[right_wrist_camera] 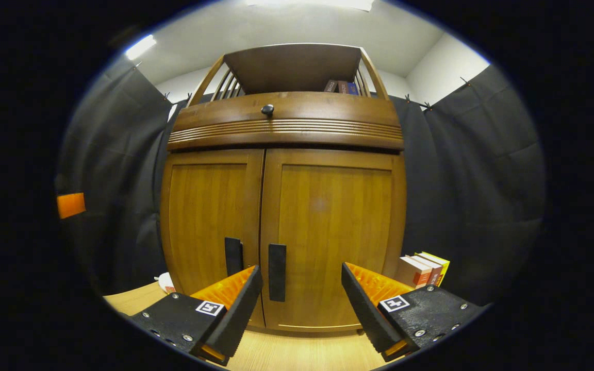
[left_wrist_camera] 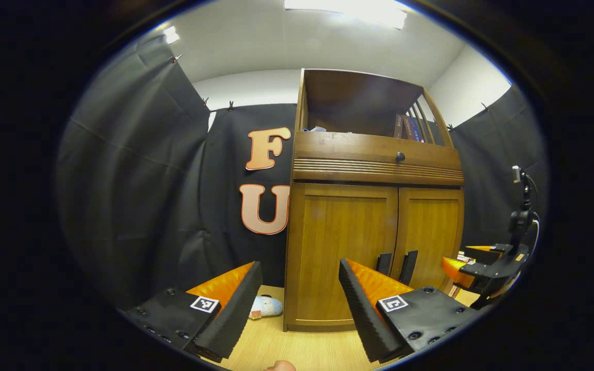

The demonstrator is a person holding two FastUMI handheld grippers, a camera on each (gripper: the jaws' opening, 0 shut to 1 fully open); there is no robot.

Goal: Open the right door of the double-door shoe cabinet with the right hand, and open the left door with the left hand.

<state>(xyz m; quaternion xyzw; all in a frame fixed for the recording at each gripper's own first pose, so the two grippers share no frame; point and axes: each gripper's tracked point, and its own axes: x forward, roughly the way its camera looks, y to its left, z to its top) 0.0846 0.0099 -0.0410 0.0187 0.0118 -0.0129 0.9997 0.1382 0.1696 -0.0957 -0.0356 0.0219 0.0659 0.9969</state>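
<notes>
**Both grippers spread wide before a closed shoe cabinet**

In the left gripper view, the left gripper (left_wrist_camera: pixel 297 299) sits at the bottom centre of the frame, level, its two fingers spread well apart with nothing between them. A bit of a fingertip (left_wrist_camera: pixel 280 366) of the person's hand peeks in at the very bottom edge. Beyond the fingers the shoe cabinet (left_wrist_camera: pixel 374 206) stands right of centre, seen at an angle. Its left door (left_wrist_camera: pixel 341 252) and right door (left_wrist_camera: pixel 431 237) are both closed. The two dark vertical handles (left_wrist_camera: pixel 396 267) lie side by side at the seam, just above the right-hand finger. At the right edge of the frame the right gripper (left_wrist_camera: pixel 482 270) is seen from the side, pointed toward the cabinet and apart from it. A small white plush toy (left_wrist_camera: pixel 265 307) lies on the wooden floor (left_wrist_camera: pixel 297 345) beside the cabinet's lower left corner.

In the right gripper view, the right gripper (right_wrist_camera: pixel 299 304) is level at bottom centre, fingers likewise released and holding nothing. The cabinet fills the middle of the frame, squarely faced, doors shut. The right door's handle (right_wrist_camera: pixel 277 272) shows between the fingers, near the left-hand one, not touched. A drawer knob (right_wrist_camera: pixel 267 109) sits in the upper centre. Some books (right_wrist_camera: pixel 423 270) stand at the cabinet's lower right.
</notes>
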